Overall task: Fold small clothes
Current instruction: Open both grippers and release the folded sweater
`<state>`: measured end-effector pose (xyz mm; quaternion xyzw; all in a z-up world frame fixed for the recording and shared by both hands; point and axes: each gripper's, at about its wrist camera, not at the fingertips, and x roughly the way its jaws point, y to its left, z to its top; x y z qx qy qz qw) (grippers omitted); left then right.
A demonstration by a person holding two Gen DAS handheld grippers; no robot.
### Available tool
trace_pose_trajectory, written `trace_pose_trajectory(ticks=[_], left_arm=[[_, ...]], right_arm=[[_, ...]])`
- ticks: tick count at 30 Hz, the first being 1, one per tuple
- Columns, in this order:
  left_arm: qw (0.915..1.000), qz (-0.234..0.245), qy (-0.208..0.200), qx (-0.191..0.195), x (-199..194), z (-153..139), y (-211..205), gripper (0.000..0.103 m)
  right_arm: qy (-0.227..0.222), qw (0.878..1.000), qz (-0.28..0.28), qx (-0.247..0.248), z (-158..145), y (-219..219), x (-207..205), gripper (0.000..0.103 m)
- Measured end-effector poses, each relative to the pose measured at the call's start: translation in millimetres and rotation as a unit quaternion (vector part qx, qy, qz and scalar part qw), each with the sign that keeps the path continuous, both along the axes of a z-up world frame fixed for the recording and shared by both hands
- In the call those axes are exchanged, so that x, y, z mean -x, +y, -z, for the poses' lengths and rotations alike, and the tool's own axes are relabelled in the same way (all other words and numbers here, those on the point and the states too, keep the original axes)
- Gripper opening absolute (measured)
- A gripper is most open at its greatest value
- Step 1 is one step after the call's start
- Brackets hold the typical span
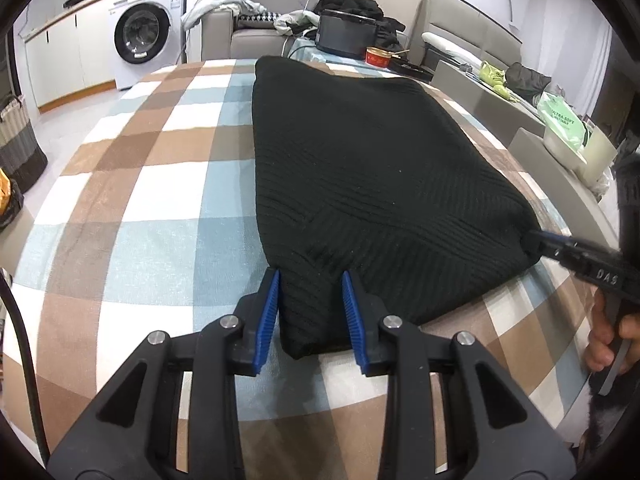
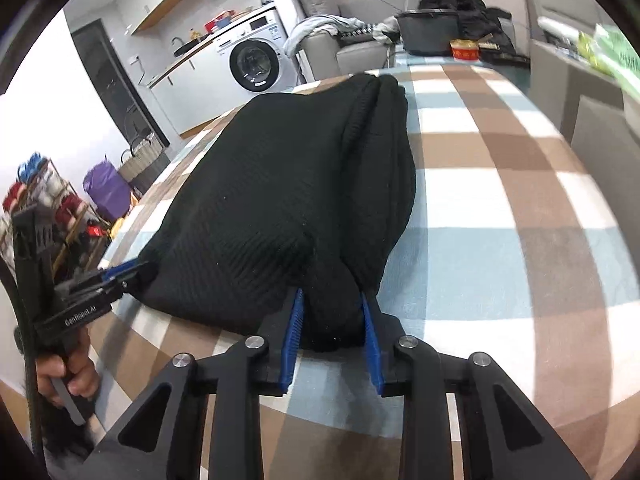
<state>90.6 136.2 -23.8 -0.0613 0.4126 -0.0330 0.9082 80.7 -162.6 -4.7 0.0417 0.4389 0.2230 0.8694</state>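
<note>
A black ribbed knit garment (image 1: pixel 360 168) lies folded on the checked tablecloth (image 1: pixel 140 200). My left gripper (image 1: pixel 310 276) is shut on its near left corner, blue pads on both sides of the bunched cloth. My right gripper (image 2: pixel 332 300) is shut on the near right corner of the garment (image 2: pixel 288 184). Each gripper shows in the other view: the right gripper (image 1: pixel 536 240) at the garment's right corner, the left gripper (image 2: pixel 136 272) at its left corner.
The table's far end holds a black pot (image 1: pixel 346 34) and a red tin (image 1: pixel 378 56). Grey chairs (image 1: pixel 560 164) and a green wipes pack (image 1: pixel 564 124) stand to the right. A washing machine (image 1: pixel 146 36) and a basket (image 1: pixel 16 144) are to the left.
</note>
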Motion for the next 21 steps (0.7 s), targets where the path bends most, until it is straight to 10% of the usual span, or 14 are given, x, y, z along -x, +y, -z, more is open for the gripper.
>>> trace_pose_trajectory(ticks=[7, 12, 21], left_arm=[[0.9971, -0.015, -0.075, 0.000, 16.6, -27.0, 2.1, 0.083], [0.9933, -0.032, -0.111, -0.012, 22.4, -40.1, 5.9, 0.102], [0.9869, -0.044, -0.151, -0.037, 31.4, -49.0, 5.4, 0.102]], right_arm=[[-0.105, 0.994, -0.008, 0.016, -41.7, -3.3, 17.0, 0.099], [-0.169, 0.985, -0.027, 0.003, -61.5, -2.7, 27.7, 0.103], [-0.188, 0.981, -0.056, -0.014, -59.2, 10.2, 37.7, 0.103]])
